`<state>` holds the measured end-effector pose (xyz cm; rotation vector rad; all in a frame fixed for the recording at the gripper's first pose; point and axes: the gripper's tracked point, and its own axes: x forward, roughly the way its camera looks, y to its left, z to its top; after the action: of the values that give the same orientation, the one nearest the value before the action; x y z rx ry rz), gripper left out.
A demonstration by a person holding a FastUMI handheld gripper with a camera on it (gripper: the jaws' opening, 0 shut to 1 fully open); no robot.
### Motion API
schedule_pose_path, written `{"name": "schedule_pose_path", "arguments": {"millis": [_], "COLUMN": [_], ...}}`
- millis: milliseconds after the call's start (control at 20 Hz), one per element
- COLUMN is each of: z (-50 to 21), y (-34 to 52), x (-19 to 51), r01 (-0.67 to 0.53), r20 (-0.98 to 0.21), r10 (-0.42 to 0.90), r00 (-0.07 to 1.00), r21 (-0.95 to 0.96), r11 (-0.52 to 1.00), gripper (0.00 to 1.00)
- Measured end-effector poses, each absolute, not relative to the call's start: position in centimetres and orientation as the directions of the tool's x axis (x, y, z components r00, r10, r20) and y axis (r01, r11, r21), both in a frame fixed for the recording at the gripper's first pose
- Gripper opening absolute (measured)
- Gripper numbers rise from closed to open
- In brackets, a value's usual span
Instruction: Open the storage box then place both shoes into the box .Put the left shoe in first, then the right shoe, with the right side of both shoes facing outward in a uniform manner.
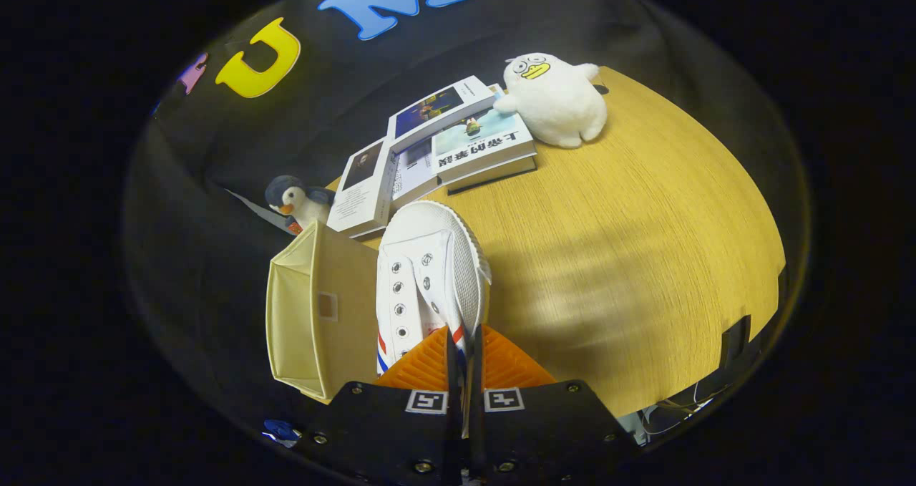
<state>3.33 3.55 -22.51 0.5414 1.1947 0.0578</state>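
My gripper (464, 350) is shut on the rim of a white canvas shoe (429, 271) with red and blue stripes at its side. The shoe hangs lifted ahead of the fingers, toe pointing away, eyelets and tongue facing left. Just left of the shoe stands the cream fabric storage box (315, 314), tipped so its open mouth faces left; I see its pale inner wall and a small tag on its outer side. The shoe's sole side faces right, over the wooden table (630, 257).
Beyond the shoe lie several books (436, 149) spread on the table. A white plush duck (554, 99) sits at the far right of the books. A small penguin plush (297, 201) stands beyond the box near the table's far-left edge.
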Motion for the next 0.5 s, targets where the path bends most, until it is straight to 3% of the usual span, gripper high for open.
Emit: {"name": "schedule_pose_path", "arguments": {"millis": [500], "z": [-17.8], "y": [12.7], "x": [7.0], "r01": [0.129], "r20": [-0.822], "r10": [0.386], "r00": [0.419], "r21": [0.474], "r11": [0.871], "gripper": [0.04]}}
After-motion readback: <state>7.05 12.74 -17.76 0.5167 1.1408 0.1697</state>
